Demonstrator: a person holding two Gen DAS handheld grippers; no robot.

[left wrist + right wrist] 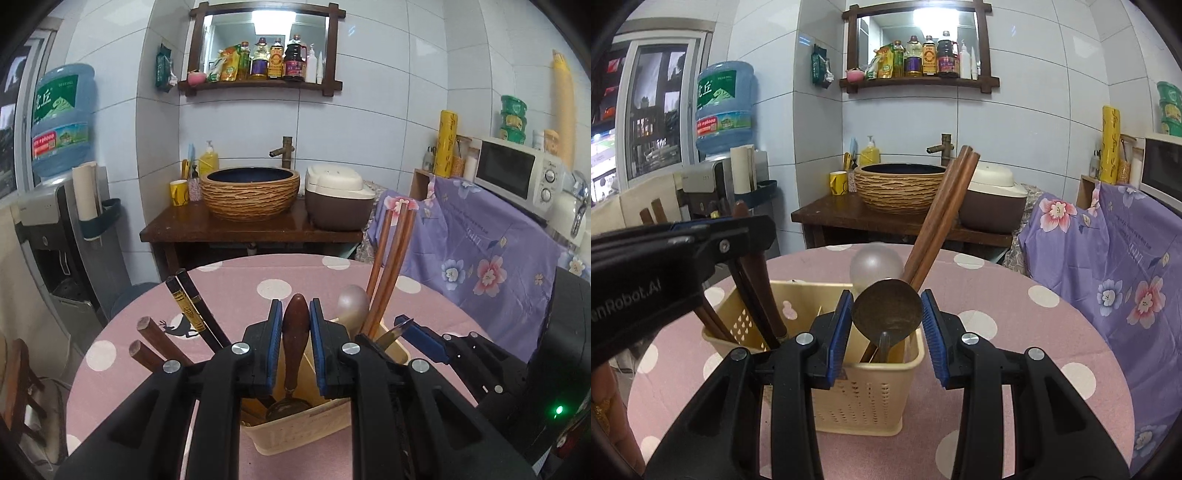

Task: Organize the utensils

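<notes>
With the left tongs [295, 321] clamped on a wooden spoon [294, 332] and the right tongs [886, 314] clamped on a metal ladle [886, 314], both over the caddy [871, 398] at frame centre, a crooked drop could tip it.

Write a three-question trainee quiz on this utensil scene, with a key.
1. True or false: the left gripper is shut on a wooden spoon.
2. What does the right gripper hold? A) fork B) metal spoon C) knife
3. Fill in: the utensils stand in a beige ____ on the dotted tablecloth.

Key: 1 true; 2 B; 3 basket.
</notes>
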